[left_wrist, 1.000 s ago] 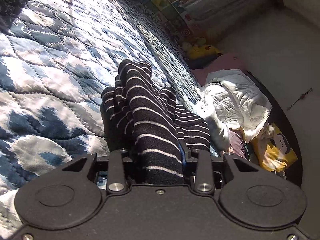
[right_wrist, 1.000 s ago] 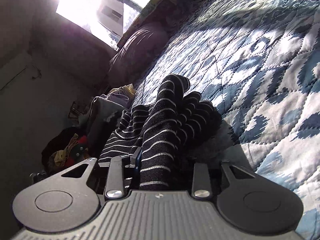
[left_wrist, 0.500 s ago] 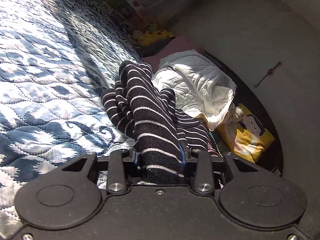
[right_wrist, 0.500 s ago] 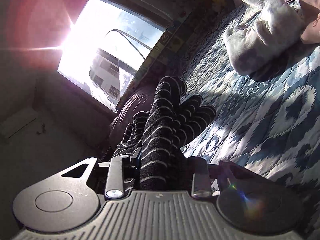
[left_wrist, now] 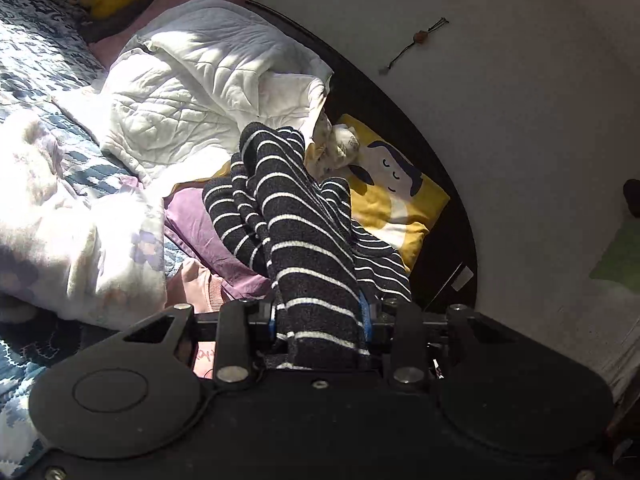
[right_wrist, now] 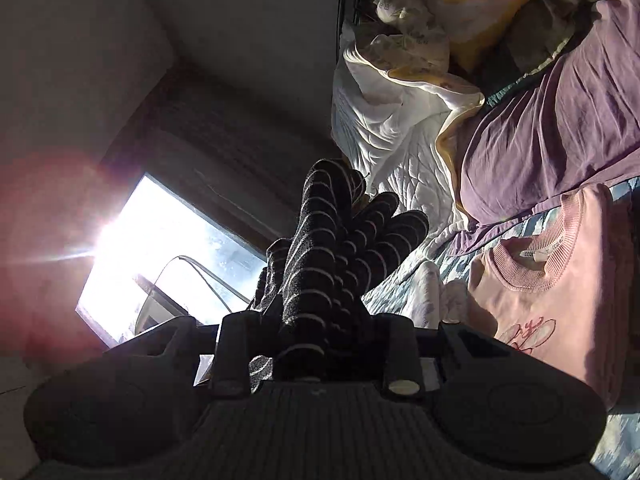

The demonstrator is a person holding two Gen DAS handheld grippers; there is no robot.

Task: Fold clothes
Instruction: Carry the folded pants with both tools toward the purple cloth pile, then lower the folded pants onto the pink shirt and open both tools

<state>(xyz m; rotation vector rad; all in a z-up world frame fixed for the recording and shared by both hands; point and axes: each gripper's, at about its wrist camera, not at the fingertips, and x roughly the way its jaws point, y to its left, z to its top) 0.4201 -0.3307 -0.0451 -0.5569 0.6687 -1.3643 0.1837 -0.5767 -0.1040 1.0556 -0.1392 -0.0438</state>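
The striped garment is a nubbly dark knit with thin white bands, matt and slightly fuzzy. The left gripper is matt black plastic with dull metal screw heads; the right gripper has a ribbed plastic top. At ten o'clock in the left view lies a white quilt, soft stitched cloth. At three o'clock in the right view, the pink sweatshirt shows a ribbed collar.

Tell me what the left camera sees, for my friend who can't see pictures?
The left gripper clamps a black striped garment in its jaws, above a messy bed with a white quilt and yellow pillow.
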